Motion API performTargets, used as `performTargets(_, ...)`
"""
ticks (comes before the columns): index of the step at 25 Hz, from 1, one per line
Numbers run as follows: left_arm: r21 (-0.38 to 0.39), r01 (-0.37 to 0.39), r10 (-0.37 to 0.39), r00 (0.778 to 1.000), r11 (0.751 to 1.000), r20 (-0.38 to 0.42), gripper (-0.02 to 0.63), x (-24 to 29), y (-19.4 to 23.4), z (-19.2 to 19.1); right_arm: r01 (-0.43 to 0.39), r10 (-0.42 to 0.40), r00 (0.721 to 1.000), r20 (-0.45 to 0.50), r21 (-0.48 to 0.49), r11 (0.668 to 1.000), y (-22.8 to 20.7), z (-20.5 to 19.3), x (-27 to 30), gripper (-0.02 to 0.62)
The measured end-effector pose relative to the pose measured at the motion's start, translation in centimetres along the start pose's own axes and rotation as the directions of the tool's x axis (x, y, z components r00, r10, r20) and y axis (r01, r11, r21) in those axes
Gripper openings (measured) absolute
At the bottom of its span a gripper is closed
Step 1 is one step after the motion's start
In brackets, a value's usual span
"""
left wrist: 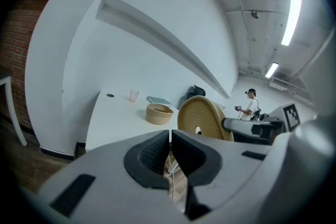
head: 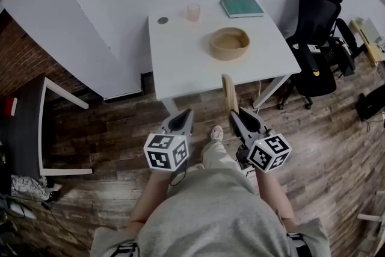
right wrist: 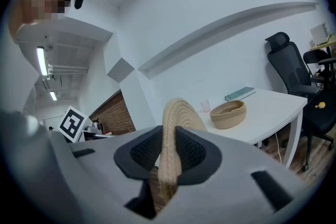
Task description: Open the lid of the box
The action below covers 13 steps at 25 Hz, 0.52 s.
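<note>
While the right tool (right wrist: 169,150) is squeezing the woven lid (head: 228,91) by its rim, holding it upright off the worktop (head: 180,63), left tool (head: 183,118) clenching on nothing, open box (head: 229,43) sitting on the far white worktop, beside a book (head: 242,7).

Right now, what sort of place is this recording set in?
Probably an office or lab workspace: a white table, a black office chair beside it, and long ceiling tube lights in the left gripper view.
</note>
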<state>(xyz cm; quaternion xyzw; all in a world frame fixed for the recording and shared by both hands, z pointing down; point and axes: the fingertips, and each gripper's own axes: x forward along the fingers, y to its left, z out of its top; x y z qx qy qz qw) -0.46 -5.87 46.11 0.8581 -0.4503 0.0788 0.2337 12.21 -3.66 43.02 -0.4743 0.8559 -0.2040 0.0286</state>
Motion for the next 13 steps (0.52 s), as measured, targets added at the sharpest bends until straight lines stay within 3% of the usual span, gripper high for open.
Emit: performTargets(13, 0.000, 0.013, -0.013, 1.000, 1.000, -0.002, 0.015, 1.2, 0.1, 0.7, 0.000, 0.000, 1.000, -0.005, 0.001, 1.000, -0.8, 0.4, 1.1, 0.080)
